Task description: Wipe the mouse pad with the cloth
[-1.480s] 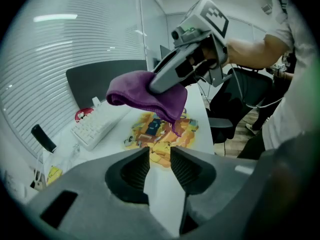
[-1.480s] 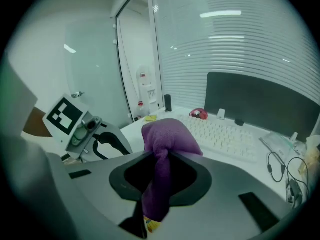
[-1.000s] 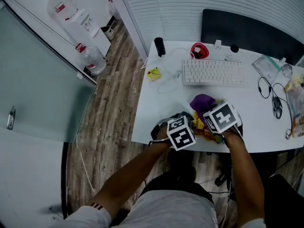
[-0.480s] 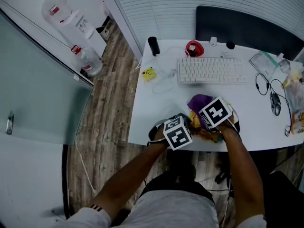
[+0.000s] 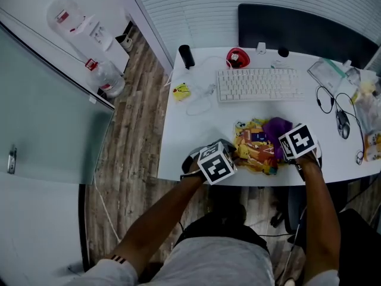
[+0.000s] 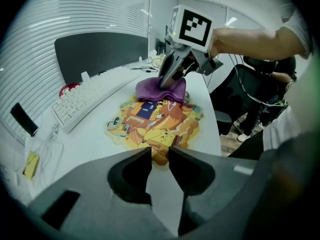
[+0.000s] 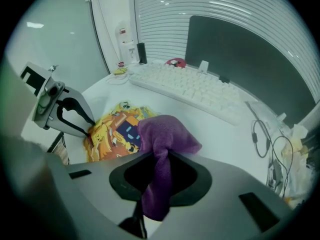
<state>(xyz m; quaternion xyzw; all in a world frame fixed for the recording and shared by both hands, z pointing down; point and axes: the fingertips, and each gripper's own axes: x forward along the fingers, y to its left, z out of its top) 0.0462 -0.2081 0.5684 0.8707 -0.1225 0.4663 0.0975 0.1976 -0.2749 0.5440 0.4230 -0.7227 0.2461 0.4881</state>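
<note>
Right gripper view shows the right tongs (image 7: 160, 159) clamped on a twisted tail of the purple cloth (image 7: 162, 134), with the rest of it bunched on the mouse pad (image 7: 112, 131). The pad lies flat on the desk (image 5: 202, 136), on the person's side of the keyboard (image 5: 260, 85). The cloth sits at the pad's end below the keyboard's right half.

The left tongs (image 6: 156, 154) are narrow. They appear to nip the pad's edge, at the end below the keyboard's left half.

Risks, as I judge them:
- The grip is on a thin tail, so a hard drag could pull the cloth out or roll it into a lump that only skims the print.
- If the left tongs' pinch slips, the pad may slide or buckle with the stroke, toward the desk edge opposite the keyboard.
- A stroke that overruns past the keyboard's right end could catch the cable and mouse lying there.

Half a second ago the cloth and right tongs sat over the pad's middle, close to the left tongs. They have since swept out to the right end and uncovered the printed face. The left tongs have stayed at their end.
</note>
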